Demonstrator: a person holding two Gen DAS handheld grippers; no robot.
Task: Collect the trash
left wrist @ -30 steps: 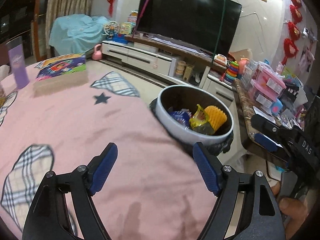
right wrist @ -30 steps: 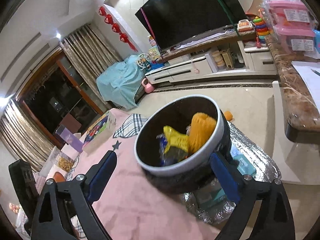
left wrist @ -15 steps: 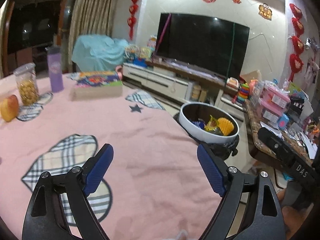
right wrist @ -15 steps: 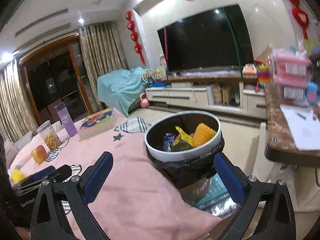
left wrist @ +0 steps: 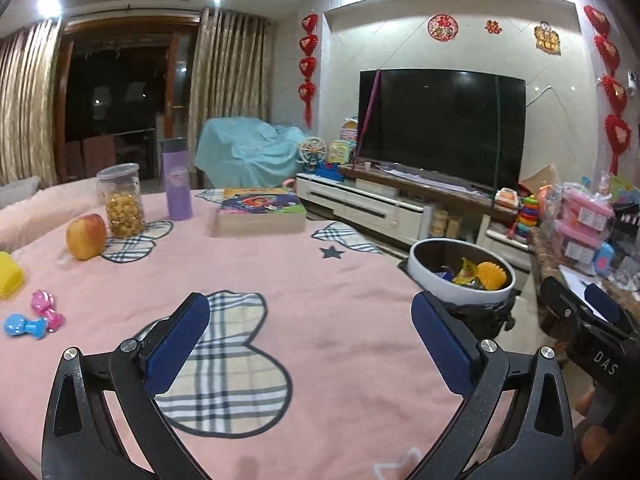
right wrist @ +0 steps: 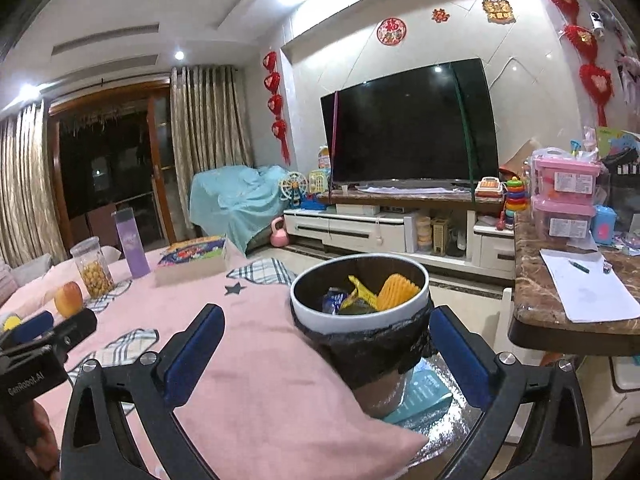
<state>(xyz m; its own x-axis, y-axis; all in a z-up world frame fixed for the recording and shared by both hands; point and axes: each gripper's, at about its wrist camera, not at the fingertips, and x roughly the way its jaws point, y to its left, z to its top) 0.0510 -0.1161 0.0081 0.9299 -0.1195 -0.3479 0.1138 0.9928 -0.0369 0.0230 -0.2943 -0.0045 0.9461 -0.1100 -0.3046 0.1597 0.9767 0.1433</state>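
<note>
While both hand-held grippers hover with nothing between their blue pads, the left hand-held gripper [left wrist: 310, 342], whose jaws have just been opening, stands wide over a pink tablecloth [left wrist: 320, 288]. At right of centre, the right hand-held gripper [right wrist: 326, 354] is likewise spread wide, framing a white-rimmed trash bin [right wrist: 360, 320] lined with a black bag, beside the table's edge. Inside lie a yellow wrapper [right wrist: 360, 294], a blue packet [right wrist: 334, 298] and orange foam netting [right wrist: 396, 290].
</note>
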